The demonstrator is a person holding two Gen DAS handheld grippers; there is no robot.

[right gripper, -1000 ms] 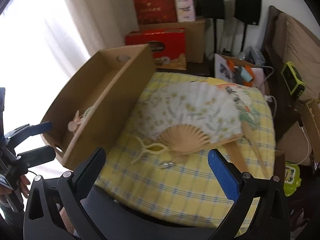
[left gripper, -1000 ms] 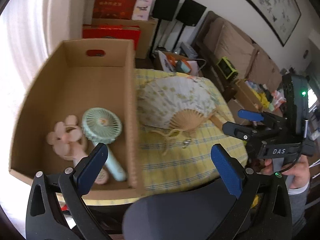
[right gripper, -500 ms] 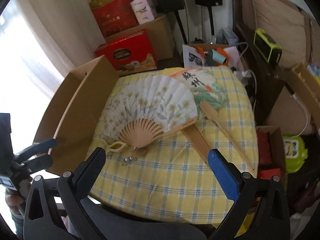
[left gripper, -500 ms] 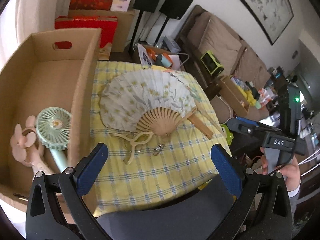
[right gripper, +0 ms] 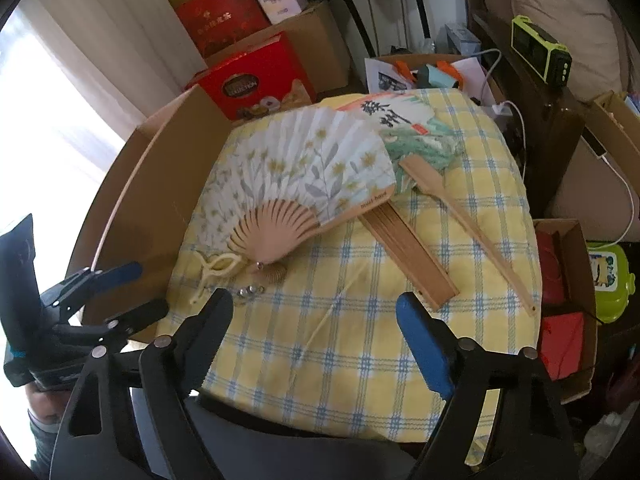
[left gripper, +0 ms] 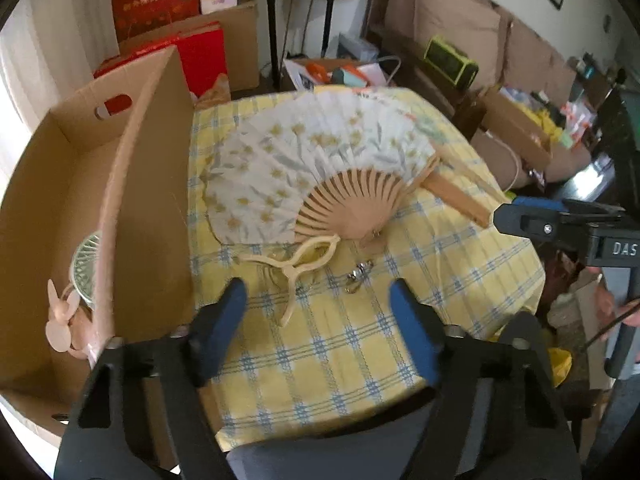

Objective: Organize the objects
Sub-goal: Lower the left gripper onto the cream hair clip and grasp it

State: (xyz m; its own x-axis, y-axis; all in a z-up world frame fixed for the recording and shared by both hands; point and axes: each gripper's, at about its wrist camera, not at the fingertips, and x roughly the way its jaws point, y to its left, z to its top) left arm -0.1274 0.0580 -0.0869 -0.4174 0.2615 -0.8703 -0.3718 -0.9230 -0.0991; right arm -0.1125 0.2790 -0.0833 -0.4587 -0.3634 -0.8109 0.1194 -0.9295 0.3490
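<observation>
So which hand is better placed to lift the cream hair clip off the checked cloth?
Left, probably. The left claw hovers open right above the cream hair clip, beside the cardboard box. The right claw frames bare yellow checked cloth.

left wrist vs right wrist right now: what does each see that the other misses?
Left wrist only: the inside of the cardboard box, with a green handheld fan and a pink one in it.

Right wrist only: the closed wooden fan in full, the painted fan under the open one, and a red box on the floor.

Both: the open paper fan on the checked cloth, the cream clip beside it, and empty tongs.
</observation>
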